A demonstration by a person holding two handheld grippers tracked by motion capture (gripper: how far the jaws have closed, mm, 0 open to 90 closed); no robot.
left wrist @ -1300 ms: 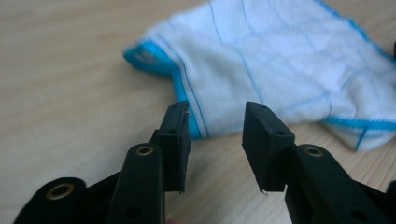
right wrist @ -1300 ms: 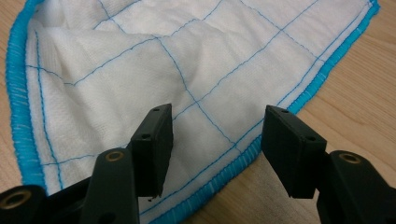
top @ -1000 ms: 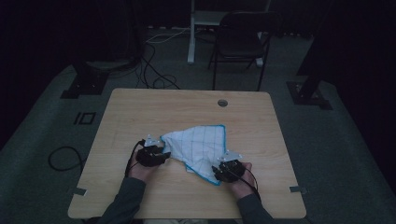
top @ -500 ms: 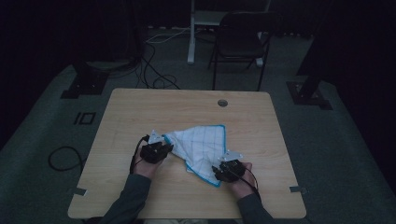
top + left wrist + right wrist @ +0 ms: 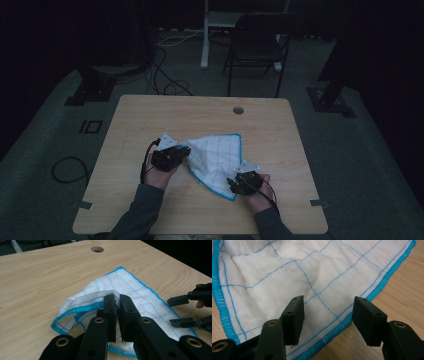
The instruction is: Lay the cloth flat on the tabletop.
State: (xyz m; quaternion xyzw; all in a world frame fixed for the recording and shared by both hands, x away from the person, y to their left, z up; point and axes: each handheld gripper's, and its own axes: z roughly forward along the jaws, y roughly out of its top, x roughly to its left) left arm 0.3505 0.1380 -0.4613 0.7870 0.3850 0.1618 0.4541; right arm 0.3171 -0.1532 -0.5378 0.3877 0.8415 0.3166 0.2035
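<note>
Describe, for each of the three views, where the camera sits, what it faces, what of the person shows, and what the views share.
High view: above the person's side, looking forward and down on the table; forearms, hands, both grippers.
Left gripper view: rides the left gripper, its jaws nipping a fold of the cloth; right gripper beyond.
Right gripper view: rides the right gripper, jaws apart over the cloth's blue edge.
Shared: cloth and table.

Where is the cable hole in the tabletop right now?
In the high view, the round cable hole sits near the wooden table's far edge, right of centre, beyond the white blue-edged cloth.
</note>
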